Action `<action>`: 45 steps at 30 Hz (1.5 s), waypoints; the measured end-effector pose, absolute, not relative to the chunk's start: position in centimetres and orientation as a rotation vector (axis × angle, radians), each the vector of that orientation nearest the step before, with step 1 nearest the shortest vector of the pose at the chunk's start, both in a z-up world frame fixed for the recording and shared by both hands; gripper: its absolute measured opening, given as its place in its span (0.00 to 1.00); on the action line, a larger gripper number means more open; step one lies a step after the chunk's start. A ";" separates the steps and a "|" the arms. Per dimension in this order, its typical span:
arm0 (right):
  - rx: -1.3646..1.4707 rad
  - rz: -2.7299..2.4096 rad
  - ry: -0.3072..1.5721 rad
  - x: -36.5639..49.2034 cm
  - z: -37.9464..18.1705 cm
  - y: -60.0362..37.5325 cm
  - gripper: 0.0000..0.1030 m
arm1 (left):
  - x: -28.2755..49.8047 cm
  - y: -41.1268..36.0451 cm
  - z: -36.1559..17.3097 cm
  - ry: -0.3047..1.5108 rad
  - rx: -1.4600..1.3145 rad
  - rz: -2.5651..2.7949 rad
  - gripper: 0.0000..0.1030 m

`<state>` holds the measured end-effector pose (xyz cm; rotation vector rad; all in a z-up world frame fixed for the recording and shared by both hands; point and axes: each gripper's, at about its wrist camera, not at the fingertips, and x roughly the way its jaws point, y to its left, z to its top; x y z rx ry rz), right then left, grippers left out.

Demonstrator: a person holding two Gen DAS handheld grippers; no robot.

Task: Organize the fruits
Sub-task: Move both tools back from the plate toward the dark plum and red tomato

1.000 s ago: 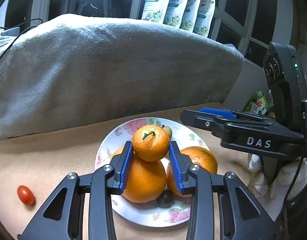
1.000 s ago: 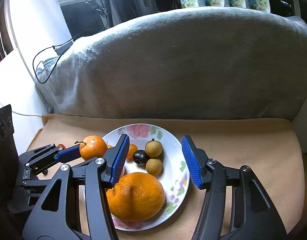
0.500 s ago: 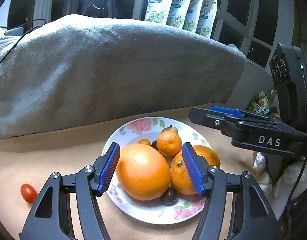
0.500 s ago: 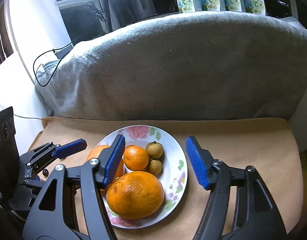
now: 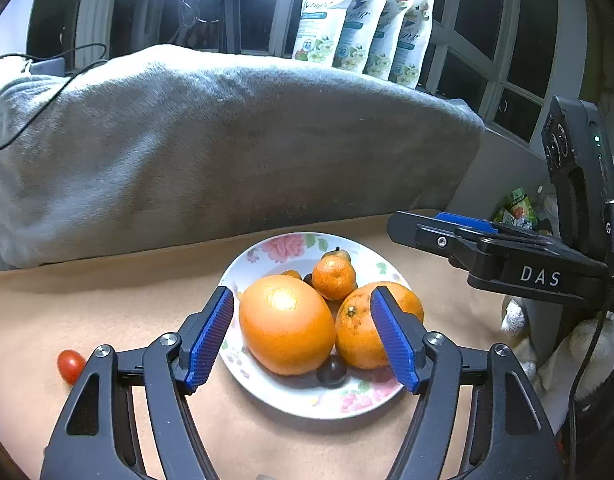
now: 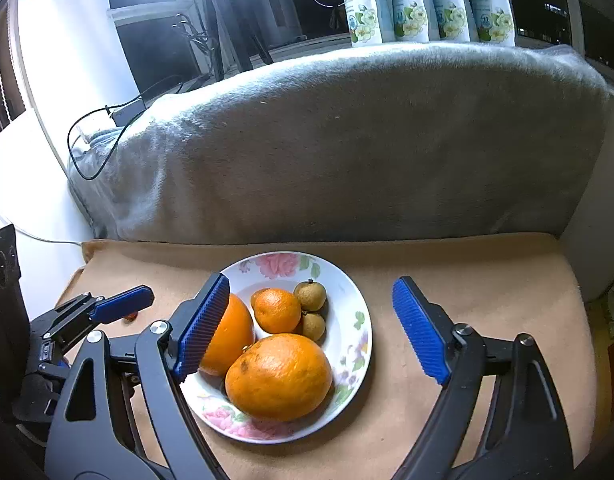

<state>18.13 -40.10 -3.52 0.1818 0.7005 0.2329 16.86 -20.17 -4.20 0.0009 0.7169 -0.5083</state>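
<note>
Perched at the plate's [image 5: 267, 390] 12 o'clock, the small mandarin [image 5: 333, 277] could roll off if the left gripper [image 5: 303, 336], wide open and empty, bumps the big orange [image 5: 286, 324] while turning toward the cherry tomato [image 5: 70, 365] at 9 o'clock

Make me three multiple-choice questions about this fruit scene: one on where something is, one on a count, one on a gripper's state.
1. Where is the cherry tomato?
A. on the plate
B. on the tan surface left of the plate
C. in a gripper

2. How many big oranges lie on the plate?
A. one
B. two
C. four

3. The left hand-held gripper is:
A. open and empty
B. shut on the mandarin
C. shut on a tomato

Answers:
1 B, it sits alone off the plate's rim.
2 B, two large oranges lie side by side.
3 A, its blue pads stand apart; the mandarin rests on the plate.
</note>
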 end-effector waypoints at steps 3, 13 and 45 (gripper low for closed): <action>0.166 0.230 0.694 17.4 -3.1 -39.5 0.85 | 16.1 -19.6 -3.7 0.704 0.000 -0.503 0.70; 0.122 0.261 0.658 15.5 -1.7 -36.6 0.85 | 13.6 -16.9 -2.5 0.677 -0.004 -0.467 0.70; -0.080 0.522 0.639 14.5 -2.7 -22.1 0.85 | 8.2 -0.4 -6.7 0.736 -0.144 -0.180 0.69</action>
